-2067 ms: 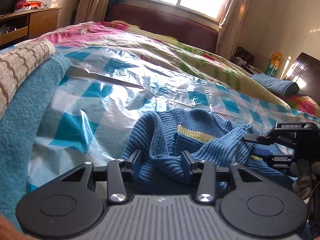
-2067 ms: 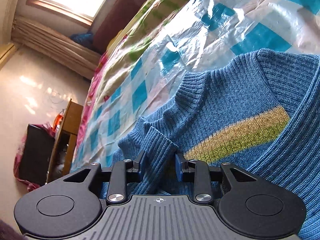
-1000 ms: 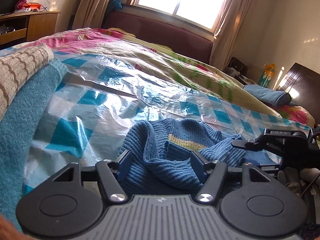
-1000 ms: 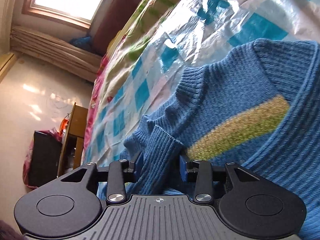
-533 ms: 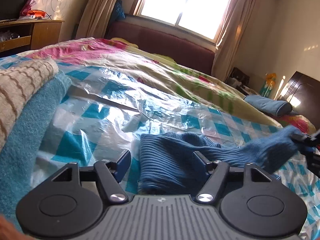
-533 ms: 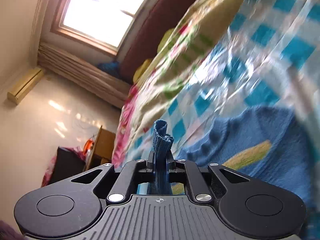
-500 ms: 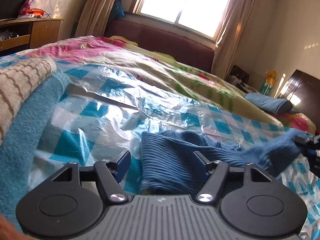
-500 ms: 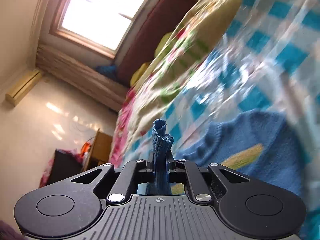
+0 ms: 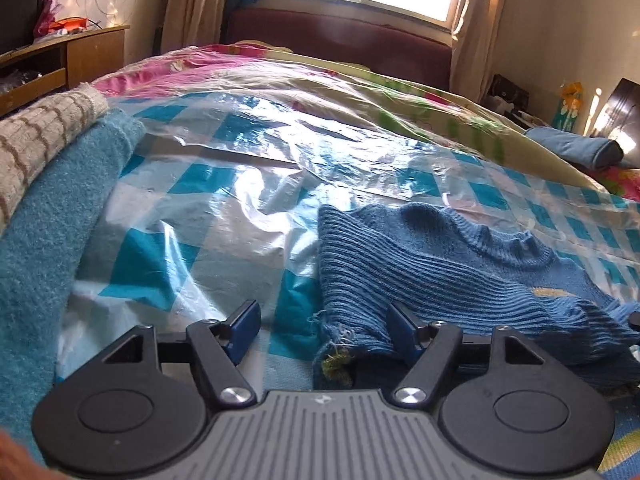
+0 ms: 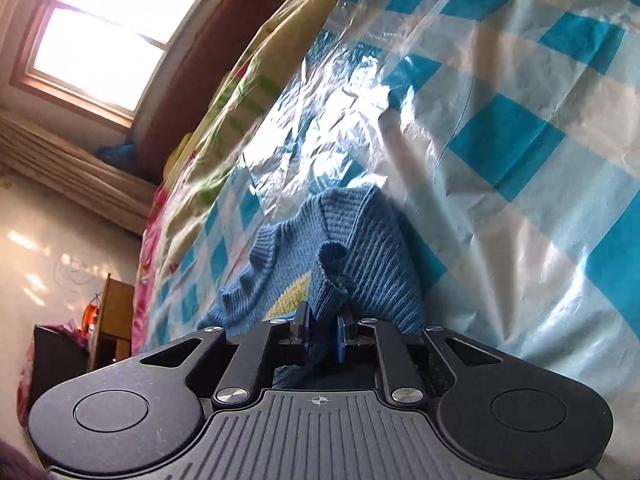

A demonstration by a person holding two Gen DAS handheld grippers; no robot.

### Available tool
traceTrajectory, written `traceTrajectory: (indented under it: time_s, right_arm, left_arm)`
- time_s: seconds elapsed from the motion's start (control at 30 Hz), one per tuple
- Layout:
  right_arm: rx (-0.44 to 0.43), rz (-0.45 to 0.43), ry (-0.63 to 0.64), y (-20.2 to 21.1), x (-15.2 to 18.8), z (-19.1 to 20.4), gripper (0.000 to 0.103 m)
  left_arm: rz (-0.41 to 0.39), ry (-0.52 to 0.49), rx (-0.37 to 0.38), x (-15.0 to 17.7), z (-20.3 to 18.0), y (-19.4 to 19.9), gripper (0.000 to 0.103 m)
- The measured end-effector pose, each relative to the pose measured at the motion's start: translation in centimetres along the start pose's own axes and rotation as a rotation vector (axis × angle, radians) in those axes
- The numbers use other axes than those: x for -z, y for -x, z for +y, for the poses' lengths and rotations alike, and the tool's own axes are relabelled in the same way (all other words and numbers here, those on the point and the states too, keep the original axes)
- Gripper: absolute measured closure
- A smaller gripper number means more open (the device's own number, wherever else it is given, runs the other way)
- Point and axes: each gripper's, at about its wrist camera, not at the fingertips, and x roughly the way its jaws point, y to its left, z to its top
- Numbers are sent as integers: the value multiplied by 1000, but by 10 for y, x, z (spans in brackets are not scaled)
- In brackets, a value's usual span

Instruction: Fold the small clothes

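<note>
Two hand-held grippers | left [image 9: 322,326] spread over sweater [image 9: 432,264] | right [image 10: 323,330] easing, pinching cuff [image 10: 330,280]

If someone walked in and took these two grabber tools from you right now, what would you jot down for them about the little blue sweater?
Left gripper: open, holds nothing; the blue sweater hem lies against its right-hand finger.
Right gripper: a sweater sleeve between the pads, jaws opening a little.
Sweater: rumpled on the checked plastic sheet on the bed, neck away from the left camera.
Done: one sleeve picked up. No finished fold visible.
Left: lay the sleeves in, fold the body, set it aside.
</note>
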Motion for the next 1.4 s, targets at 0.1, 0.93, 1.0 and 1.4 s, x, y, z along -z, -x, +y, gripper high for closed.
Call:
traceTrajectory:
  time_s: [0.1, 0.93, 1.0, 1.4]
  right_arm:
    - [44, 5, 17, 1, 4, 0, 88]
    - [86, 159, 480, -60, 41, 69, 84]
    - [84, 166, 464, -54, 38, 66, 84]
    - [19, 323, 627, 57, 90, 56, 76]
  left_arm:
    - [-6, 14, -23, -1, 5, 0, 29]
    - [49, -50, 4, -7, -5, -15, 29]
    - [39, -66, -33, -6, -5, -10, 29]
    - [168, -69, 62, 15, 41, 95, 29]
